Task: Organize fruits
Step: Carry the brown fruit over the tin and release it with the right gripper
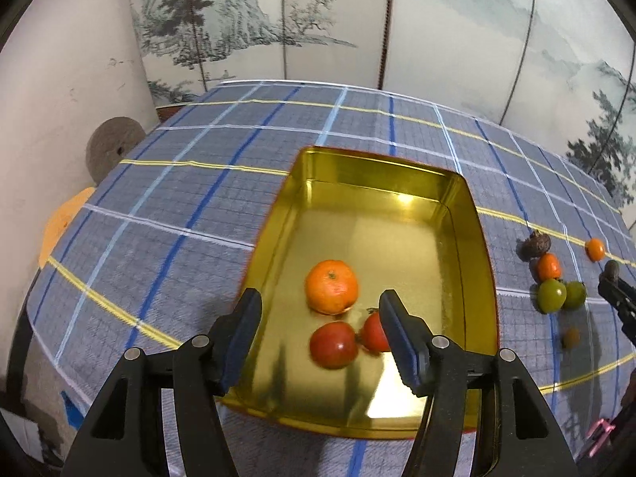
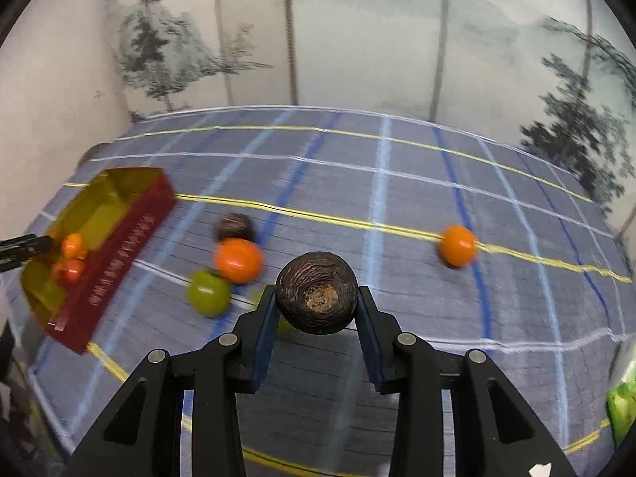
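Note:
My left gripper (image 1: pixel 321 302) hangs open over the gold tin (image 1: pixel 381 183), with nothing between its pads. In the tin lie an orange (image 1: pixel 332 286) and two red fruits (image 1: pixel 333 344). My right gripper (image 2: pixel 316 298) is shut on a dark brown wrinkled fruit (image 2: pixel 316 292), held above the checked cloth. On the cloth beyond it lie another brown fruit (image 2: pixel 234 226), an orange fruit (image 2: pixel 237 260), a green fruit (image 2: pixel 208 293) and, further right, a second orange fruit (image 2: pixel 457 245). In the left wrist view the same cluster (image 1: pixel 552 295) sits right of the tin.
A painted folding screen (image 1: pixel 318 20) stands behind the table. A grey stone disc (image 1: pixel 113 147) and an orange object (image 1: pixel 63 218) lie beyond the table's left edge. A green packet (image 2: pixel 620 405) shows at the right edge. The tin's outer wall (image 2: pixel 119 246) is red.

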A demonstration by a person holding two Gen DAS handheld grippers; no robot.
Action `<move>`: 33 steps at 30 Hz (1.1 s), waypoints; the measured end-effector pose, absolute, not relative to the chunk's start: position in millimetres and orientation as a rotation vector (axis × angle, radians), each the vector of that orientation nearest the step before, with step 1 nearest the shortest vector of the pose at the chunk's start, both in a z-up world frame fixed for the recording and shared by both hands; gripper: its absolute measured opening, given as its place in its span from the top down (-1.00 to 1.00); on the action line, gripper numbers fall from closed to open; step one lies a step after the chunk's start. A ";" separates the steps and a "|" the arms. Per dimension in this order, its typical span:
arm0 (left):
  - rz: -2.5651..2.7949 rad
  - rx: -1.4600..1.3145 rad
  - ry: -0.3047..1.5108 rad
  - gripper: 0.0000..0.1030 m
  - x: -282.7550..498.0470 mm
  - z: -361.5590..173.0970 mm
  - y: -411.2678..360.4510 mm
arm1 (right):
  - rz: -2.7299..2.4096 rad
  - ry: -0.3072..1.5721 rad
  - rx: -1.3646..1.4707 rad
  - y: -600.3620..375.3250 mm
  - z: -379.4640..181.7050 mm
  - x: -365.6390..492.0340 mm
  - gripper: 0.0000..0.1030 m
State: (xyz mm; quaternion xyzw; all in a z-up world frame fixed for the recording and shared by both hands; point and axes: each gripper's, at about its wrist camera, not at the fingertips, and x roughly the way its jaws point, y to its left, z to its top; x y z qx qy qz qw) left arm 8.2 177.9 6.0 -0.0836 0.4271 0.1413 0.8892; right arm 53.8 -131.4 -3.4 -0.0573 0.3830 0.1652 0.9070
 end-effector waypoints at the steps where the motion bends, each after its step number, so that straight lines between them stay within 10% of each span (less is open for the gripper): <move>1: 0.300 -0.177 0.884 -0.23 4.8 8.3 180.6 | 0.365 0.788 -0.116 -122.9 -1.3 52.4 0.32; 33: 0.453 -0.292 0.916 -0.31 -60.1 -8.5 247.5 | 0.807 0.832 -0.383 96.9 -23.0 2.0 0.32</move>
